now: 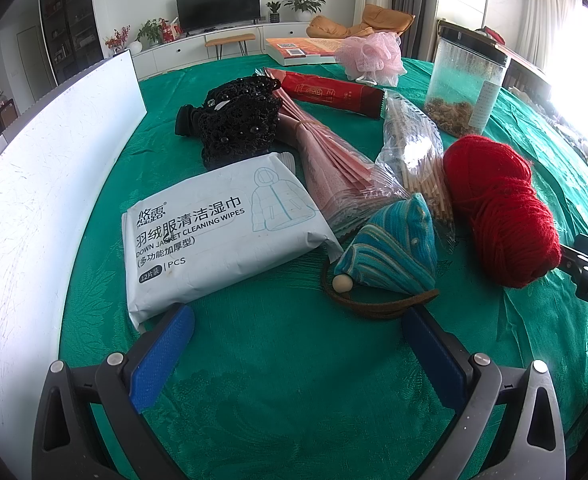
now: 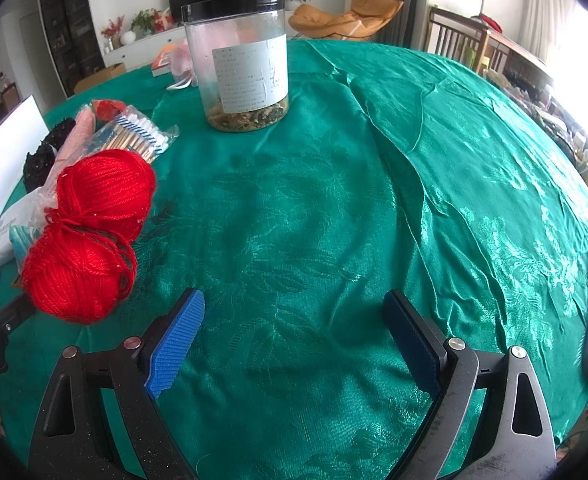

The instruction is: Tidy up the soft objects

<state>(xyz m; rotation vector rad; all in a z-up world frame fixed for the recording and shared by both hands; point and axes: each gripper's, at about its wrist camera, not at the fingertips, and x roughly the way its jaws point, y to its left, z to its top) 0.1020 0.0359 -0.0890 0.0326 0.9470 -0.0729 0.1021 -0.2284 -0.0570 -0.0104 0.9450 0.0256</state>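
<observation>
I see a counter [image 2: 333,208] draped in a shiny green patterned cloth, creased toward 2 o'clock in the right wrist view. Behind it is a living room: one dark television [image 1: 218,6] on a long white cabinet at 12 o'clock, potted plants beside it, and one orange lounge chair [image 2: 349,16] at 1 o'clock. A white board [image 1: 42,184] stands along the counter's edge at 9 o'clock in the left wrist view.

On the cloth I count one red yarn skein [image 1: 501,208], pinched at its waist into two lobes, lying at 3 o'clock from the left camera and at 9 o'clock from the right. One blue striped pouch [image 1: 389,248] with a brown cord and a wooden bead sits near centre, touching one pack of wipes [image 1: 218,228] at 10 o'clock. Beyond them lie one black beaded lace piece [image 1: 238,124], one pink folded bundle [image 1: 325,156], one clear bag of cotton swabs [image 1: 413,152], one red packet [image 1: 333,92], one pink mesh puff [image 1: 369,56], one book [image 1: 297,48], and one clear jar [image 2: 240,64] with a black lid.

My left hand-held gripper [image 1: 297,344] stands wide over bare cloth, just short of the pouch. My right hand-held gripper [image 2: 294,328] is also wide and holds nothing, with the yarn just beside its left finger.
</observation>
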